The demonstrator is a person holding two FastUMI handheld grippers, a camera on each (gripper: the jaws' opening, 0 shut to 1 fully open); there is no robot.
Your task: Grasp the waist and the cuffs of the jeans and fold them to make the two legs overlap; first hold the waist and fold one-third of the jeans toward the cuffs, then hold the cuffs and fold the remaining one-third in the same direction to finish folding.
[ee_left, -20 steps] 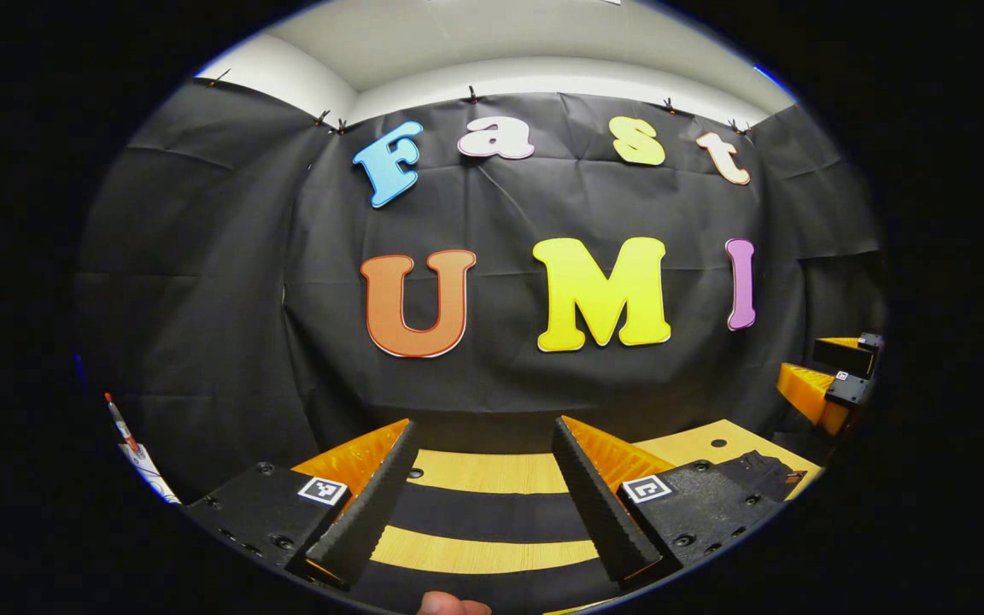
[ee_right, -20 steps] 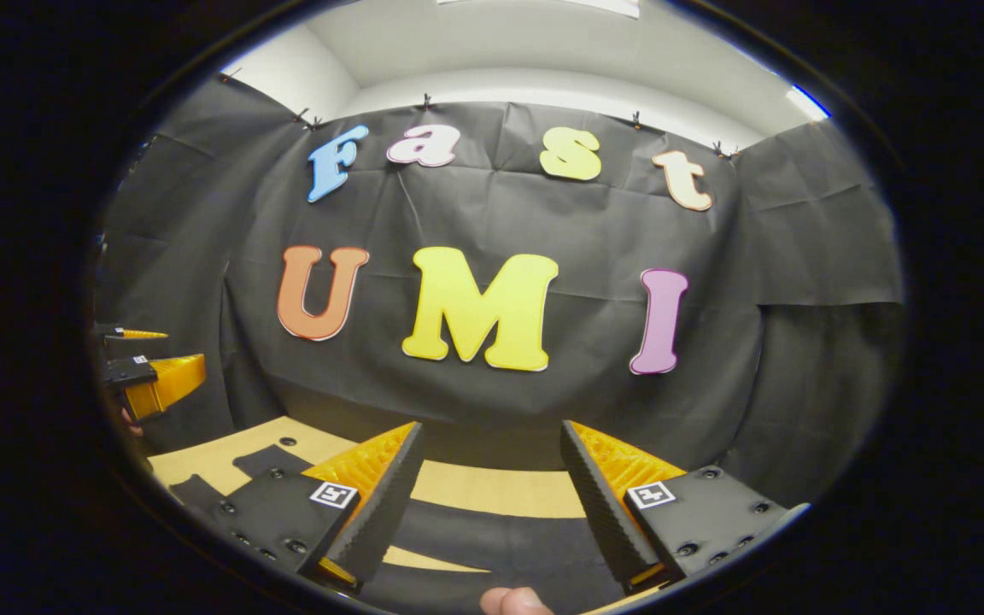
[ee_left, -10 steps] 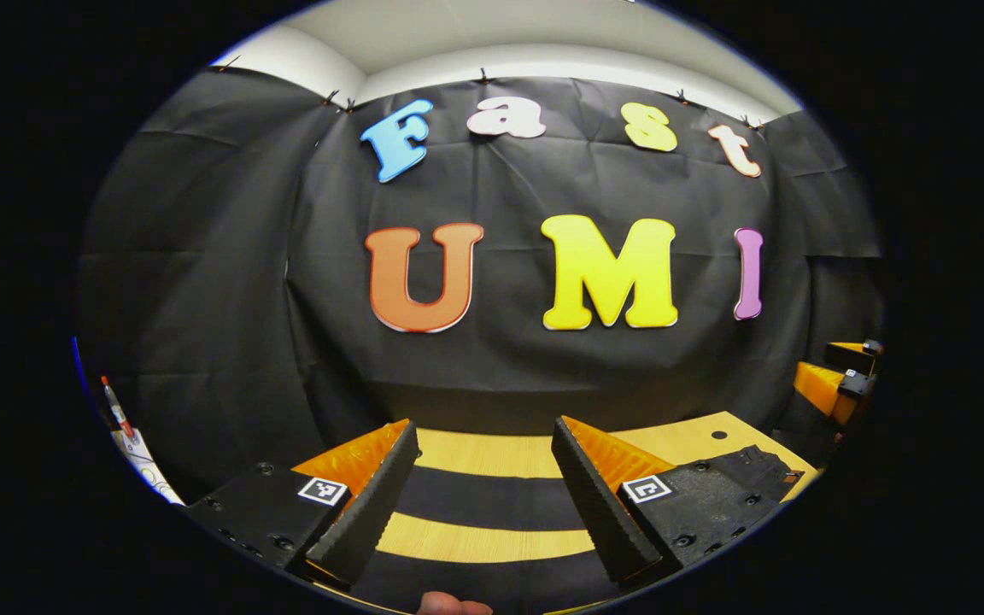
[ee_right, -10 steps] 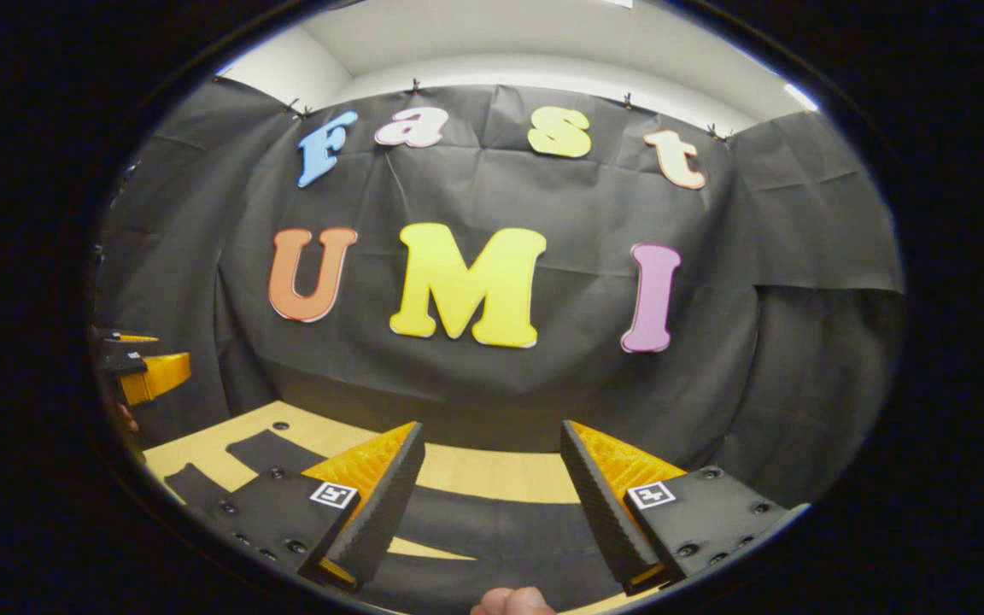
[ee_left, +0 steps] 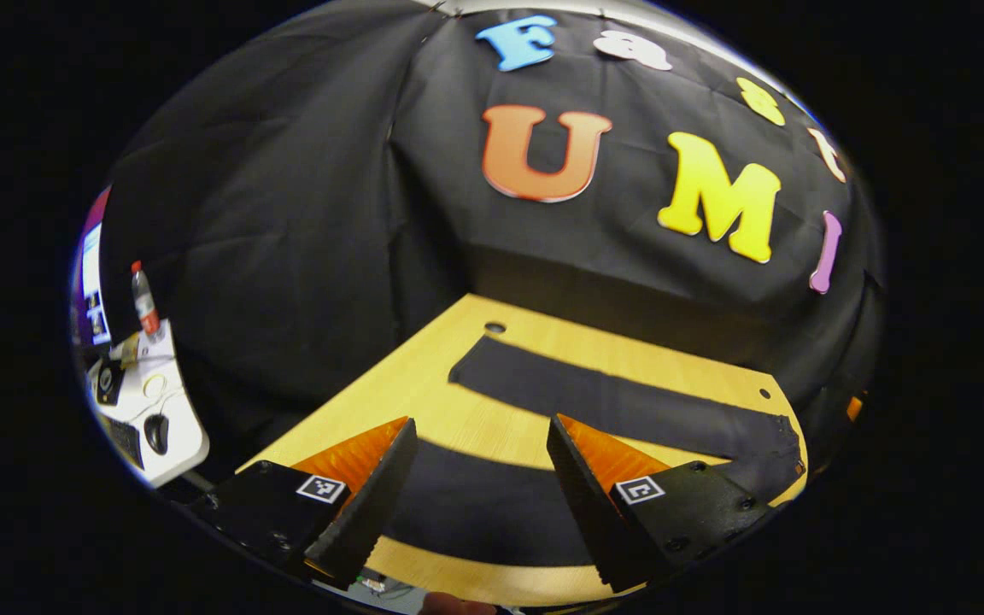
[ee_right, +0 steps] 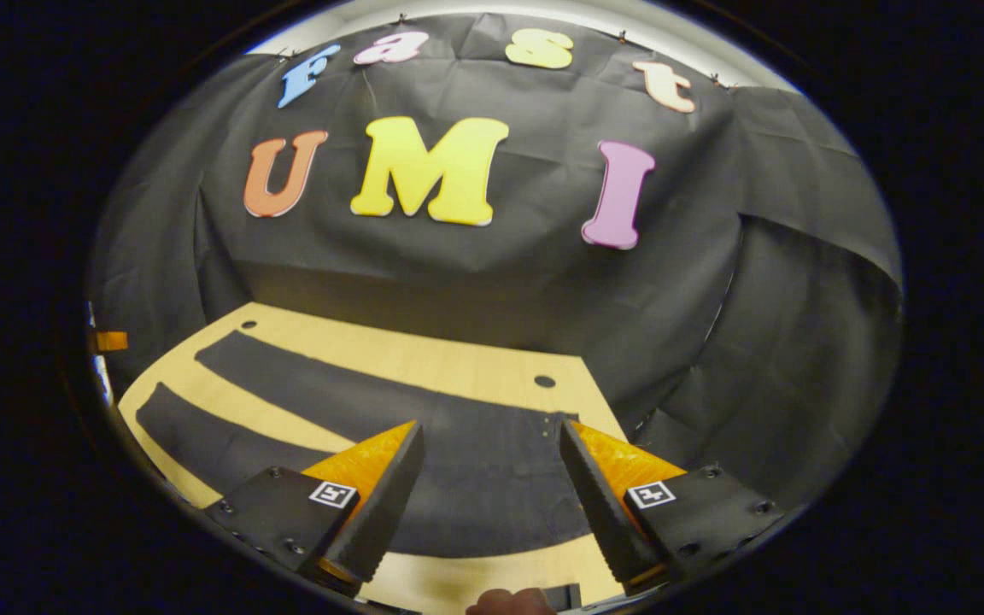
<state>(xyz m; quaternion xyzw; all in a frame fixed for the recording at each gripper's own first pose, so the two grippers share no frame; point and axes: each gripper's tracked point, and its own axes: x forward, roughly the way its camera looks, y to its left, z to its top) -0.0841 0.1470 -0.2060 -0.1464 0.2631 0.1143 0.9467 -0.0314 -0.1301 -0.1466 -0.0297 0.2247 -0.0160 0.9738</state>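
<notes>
A: Left gripper view first. What's there?

B: The left gripper (ee_left: 479,504) hangs above the counter (ee_left: 424,389) with its fingers (ee_left: 368,504) spread wide and nothing between them. Under the gap lies one leg of the jeans (ee_left: 620,401), dark cloth lying flat on pale wood.

A: Both legs?

B: Yes. One leg runs as a long strip toward the counter's far edge, its cuff end near a small hole (ee_left: 494,327) at a far corner. The other leg lies nearer, crossing beneath the fingers, with bare wood between the two. They join at the waist toward the right edge.

A: Anything off the counter?

B: At the far left, a white desk (ee_left: 155,410) with a bottle (ee_left: 144,299) and a mouse (ee_left: 156,431).

A: And the right gripper view?

B: The right gripper (ee_right: 492,504) is also open wide, its fingers (ee_right: 377,508) holding nothing. It hovers over the waist of the jeans (ee_right: 475,461), which spreads between the fingers near the counter's (ee_right: 441,363) near right corner. From there the two legs fan out to the left, apart, each lying flat.

A: Touching the cloth?

B: I can't tell; the fingertips sit low over it, but contact isn't clear. A fingertip of the person's hand (ee_right: 509,602) shows at the bottom edge, and another hole (ee_right: 544,381) sits just beyond the waist.
</notes>
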